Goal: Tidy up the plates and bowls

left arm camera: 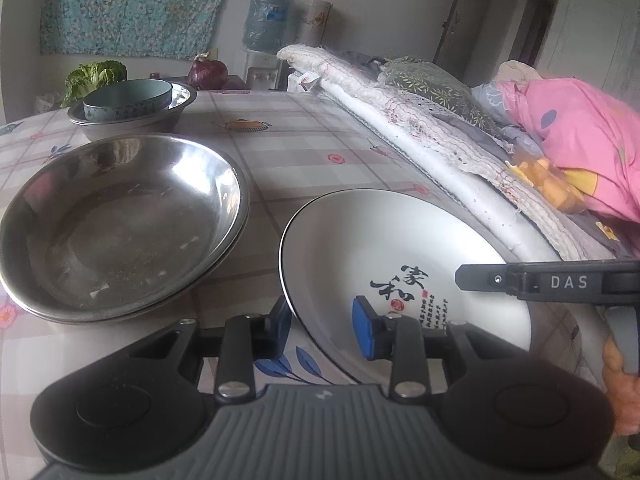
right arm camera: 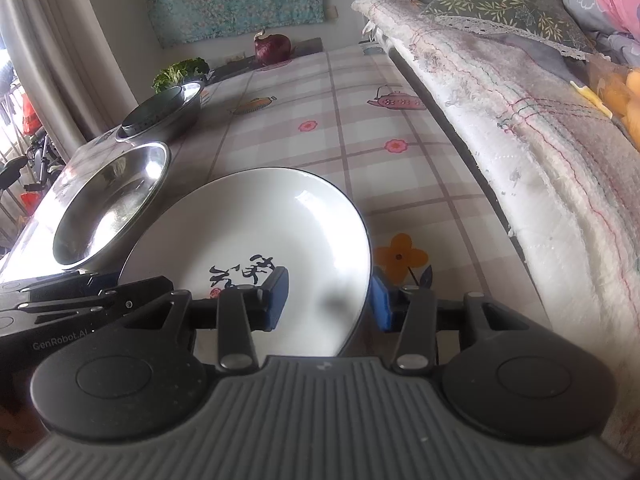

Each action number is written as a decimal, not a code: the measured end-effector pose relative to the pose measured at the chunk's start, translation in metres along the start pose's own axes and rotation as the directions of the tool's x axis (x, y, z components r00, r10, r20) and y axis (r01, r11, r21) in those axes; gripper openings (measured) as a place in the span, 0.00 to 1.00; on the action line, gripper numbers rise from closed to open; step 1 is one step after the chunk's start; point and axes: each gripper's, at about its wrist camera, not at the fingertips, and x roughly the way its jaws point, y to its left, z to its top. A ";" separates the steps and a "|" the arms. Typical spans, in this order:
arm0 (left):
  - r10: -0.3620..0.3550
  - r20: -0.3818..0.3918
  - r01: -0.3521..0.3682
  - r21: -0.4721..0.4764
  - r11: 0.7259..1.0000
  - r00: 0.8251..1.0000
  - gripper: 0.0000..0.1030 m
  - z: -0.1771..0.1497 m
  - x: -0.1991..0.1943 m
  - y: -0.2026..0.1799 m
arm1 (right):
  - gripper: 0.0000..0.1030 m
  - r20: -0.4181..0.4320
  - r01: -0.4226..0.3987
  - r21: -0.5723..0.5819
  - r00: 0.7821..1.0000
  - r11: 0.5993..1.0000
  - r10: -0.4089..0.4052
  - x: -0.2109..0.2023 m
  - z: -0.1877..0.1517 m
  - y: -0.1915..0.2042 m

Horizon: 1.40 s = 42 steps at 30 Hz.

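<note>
A white plate with black calligraphy lies tilted over the checked tablecloth. My left gripper is shut on its left rim, one blue pad under the rim and the other inside the plate. My right gripper straddles the opposite rim of the plate with its pads apart from it, so it stands open; in the left wrist view the right gripper reaches in from the right. Two stacked steel dishes sit just left of the plate. Farther back a blue-green bowl rests in a steel basin.
Folded quilts and pillows run along the table's right side. A red onion and leafy greens lie at the far end. The table's left edge drops off beside the steel dishes. A person's hand holds the right gripper.
</note>
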 end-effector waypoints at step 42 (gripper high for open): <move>-0.157 -0.061 0.150 -0.099 0.984 0.986 0.44 -0.009 -0.034 0.018 | 0.38 -0.004 -0.008 0.036 1.000 0.999 0.008 0.001 -0.009 -0.002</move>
